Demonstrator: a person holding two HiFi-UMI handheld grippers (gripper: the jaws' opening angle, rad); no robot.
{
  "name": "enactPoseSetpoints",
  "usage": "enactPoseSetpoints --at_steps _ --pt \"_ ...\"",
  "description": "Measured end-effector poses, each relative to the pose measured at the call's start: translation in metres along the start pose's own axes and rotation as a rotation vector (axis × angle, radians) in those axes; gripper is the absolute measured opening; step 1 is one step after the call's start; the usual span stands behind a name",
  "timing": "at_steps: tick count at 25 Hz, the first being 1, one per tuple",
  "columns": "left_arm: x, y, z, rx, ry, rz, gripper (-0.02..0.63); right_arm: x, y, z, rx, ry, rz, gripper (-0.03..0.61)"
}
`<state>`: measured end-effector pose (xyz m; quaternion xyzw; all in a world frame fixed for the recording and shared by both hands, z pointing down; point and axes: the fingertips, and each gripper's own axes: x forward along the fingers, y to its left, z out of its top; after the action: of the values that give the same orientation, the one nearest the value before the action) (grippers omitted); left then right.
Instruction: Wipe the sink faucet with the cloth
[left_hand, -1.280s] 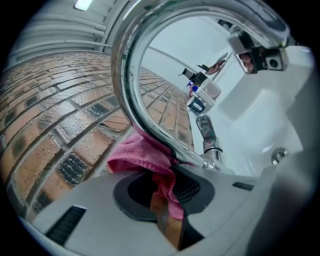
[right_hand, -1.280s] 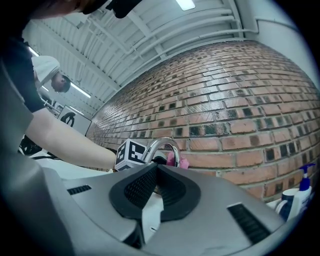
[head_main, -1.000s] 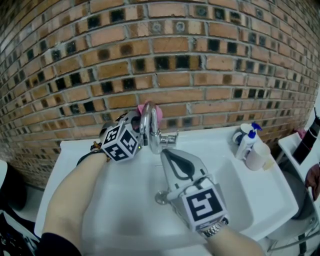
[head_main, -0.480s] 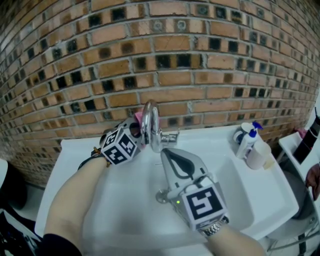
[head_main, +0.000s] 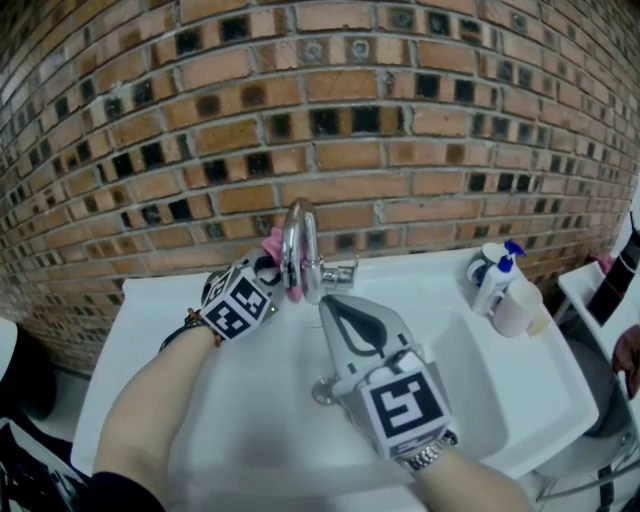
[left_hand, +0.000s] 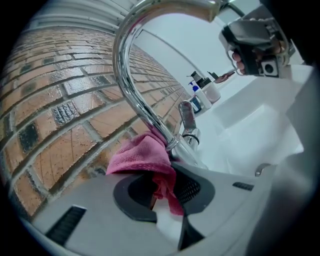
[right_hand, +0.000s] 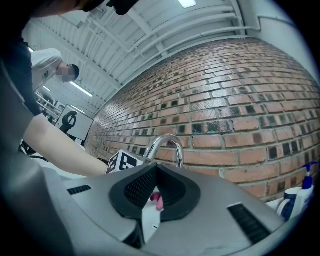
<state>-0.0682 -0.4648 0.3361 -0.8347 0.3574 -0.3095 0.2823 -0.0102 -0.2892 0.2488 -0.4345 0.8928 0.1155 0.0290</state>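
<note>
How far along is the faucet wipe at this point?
Done: the pink cloth is already in the left gripper and against the faucet. In hand: it presses on the lower neck, on the wall side. Left: the chrome shows no sign of which parts are wiped, so the arch and lever handle may remain. The right gripper hangs shut and empty over the sink.

Fingers (left_hand: 192, 189) grip pink cloth (left_hand: 144, 154), seemingly touching faucet (left_hand: 131, 92).

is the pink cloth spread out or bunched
Bunched: the pink cloth is crumpled, pinched in the left gripper, pressed against the curved chrome faucet.
</note>
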Motion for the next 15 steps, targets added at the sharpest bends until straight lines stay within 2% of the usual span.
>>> enactPoseSetpoints --at_steps 7,15 --pt "0.0 -0.009 -0.008 -0.049 0.008 -0.008 0.08 0.001 0.0 -0.002 -0.002 0.003 -0.001 0.012" --pt "0.001 -0.028 -0.022 -0.071 0.043 -0.057 0.08 0.001 0.001 -0.001 -0.004 0.002 0.003 0.012"
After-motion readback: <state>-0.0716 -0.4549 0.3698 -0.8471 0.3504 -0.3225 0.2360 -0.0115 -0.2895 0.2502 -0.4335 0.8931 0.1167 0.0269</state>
